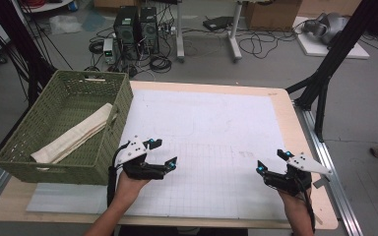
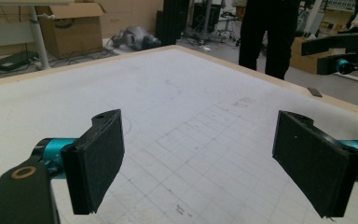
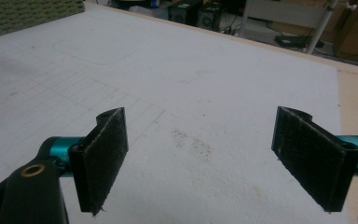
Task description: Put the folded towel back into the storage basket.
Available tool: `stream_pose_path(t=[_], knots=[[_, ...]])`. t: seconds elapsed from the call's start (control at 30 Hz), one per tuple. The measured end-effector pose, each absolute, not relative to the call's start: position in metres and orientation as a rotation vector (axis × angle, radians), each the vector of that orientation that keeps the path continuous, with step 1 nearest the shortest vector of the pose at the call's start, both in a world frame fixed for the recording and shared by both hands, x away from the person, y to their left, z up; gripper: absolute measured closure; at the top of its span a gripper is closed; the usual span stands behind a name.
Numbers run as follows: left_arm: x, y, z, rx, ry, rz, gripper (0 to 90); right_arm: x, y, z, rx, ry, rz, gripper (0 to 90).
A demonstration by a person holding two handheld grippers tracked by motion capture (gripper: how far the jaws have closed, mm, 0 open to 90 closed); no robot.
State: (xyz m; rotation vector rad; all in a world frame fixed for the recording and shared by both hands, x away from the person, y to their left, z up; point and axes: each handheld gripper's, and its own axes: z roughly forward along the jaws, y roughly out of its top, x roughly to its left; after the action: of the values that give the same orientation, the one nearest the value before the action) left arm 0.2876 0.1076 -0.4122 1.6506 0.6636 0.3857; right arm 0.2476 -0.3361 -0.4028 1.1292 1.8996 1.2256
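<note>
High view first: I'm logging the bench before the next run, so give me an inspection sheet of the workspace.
Surface: white gridded mat on a wooden table, faintly smudged.
Job's things: green basket at the table's left edge, folded cloth lying inside it.
Clutter: nothing seen on the mat.
Grippers: left gripper just right of the basket, jaws open, holding nothing; right gripper near the mat's right edge, jaws open, holding nothing.
Cables: one trails from each gripper along the forearm; loose cables on the floor beyond the table.
Surroundings: computer towers, cardboard box, black frame legs; a person stands past the table's far corner.
</note>
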Motion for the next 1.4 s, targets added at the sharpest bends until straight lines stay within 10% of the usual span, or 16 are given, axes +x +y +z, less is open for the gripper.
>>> stream_pose_path(t=[1.4], knots=[[0.287, 0.116, -0.410, 1.629, 0.683, 0.411, 16.8, 0.254, -0.323, -0.401, 1.089, 1.947, 1.255, 16.8]])
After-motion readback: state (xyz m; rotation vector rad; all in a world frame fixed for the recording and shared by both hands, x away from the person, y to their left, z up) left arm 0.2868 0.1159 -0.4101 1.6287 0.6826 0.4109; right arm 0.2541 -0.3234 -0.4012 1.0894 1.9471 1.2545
